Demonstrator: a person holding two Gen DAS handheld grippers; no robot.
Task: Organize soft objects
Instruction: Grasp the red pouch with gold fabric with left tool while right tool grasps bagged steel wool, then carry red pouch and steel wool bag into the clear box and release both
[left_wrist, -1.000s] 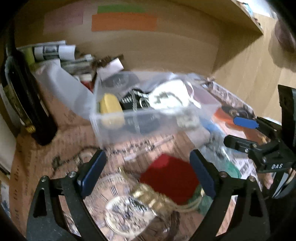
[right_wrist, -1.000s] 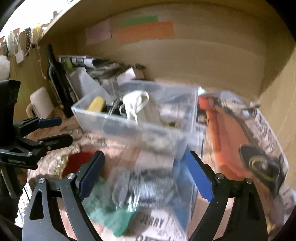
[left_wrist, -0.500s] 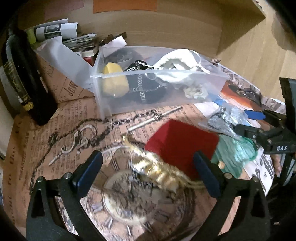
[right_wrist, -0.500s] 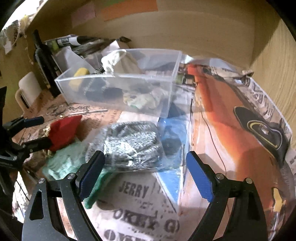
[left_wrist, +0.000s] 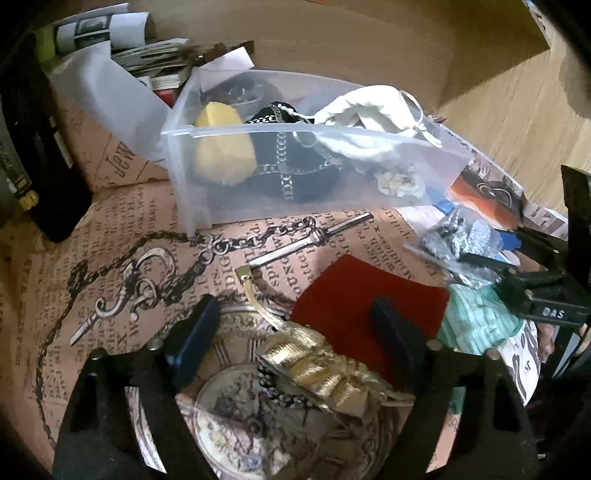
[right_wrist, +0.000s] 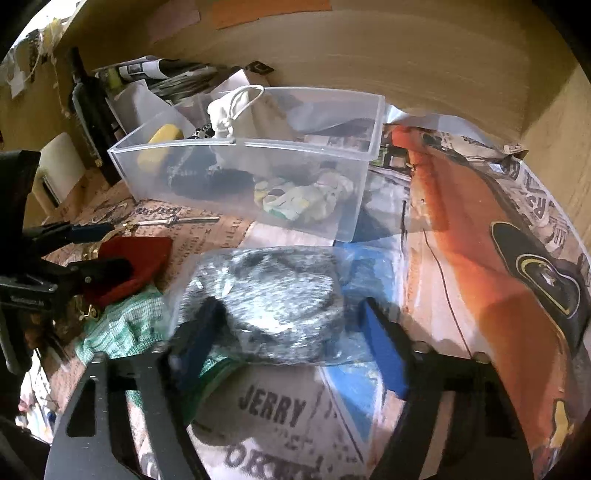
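Observation:
A clear plastic bin (left_wrist: 236, 206) (right_wrist: 317, 155) holds a yellow sponge (left_wrist: 225, 147), a black chained pouch (left_wrist: 295, 173), a white drawstring bag (left_wrist: 369, 122) and a crumpled printed cloth (right_wrist: 303, 199). In front lie a red cloth (left_wrist: 362, 295) (right_wrist: 136, 258), a gold tassel piece (left_wrist: 317, 365), a green knit cloth (left_wrist: 476, 325) (right_wrist: 122, 328) and a bagged grey fuzzy item (right_wrist: 273, 295). My left gripper (left_wrist: 295, 332) is open, its jaws around the gold piece and red cloth. My right gripper (right_wrist: 291, 339) is open, its jaws either side of the grey bag.
A dark bottle (left_wrist: 40, 177) stands at the left, with a white mug (right_wrist: 59, 166) near it. Rolled papers and clutter (left_wrist: 122, 44) lie behind the bin against the wooden wall. Printed paper sheets (right_wrist: 480, 236) cover the table.
Both grippers have moved down and forward toward the items. The left jaws have narrowed around the gold piece and red cloth; the right jaws have narrowed around the grey bag.

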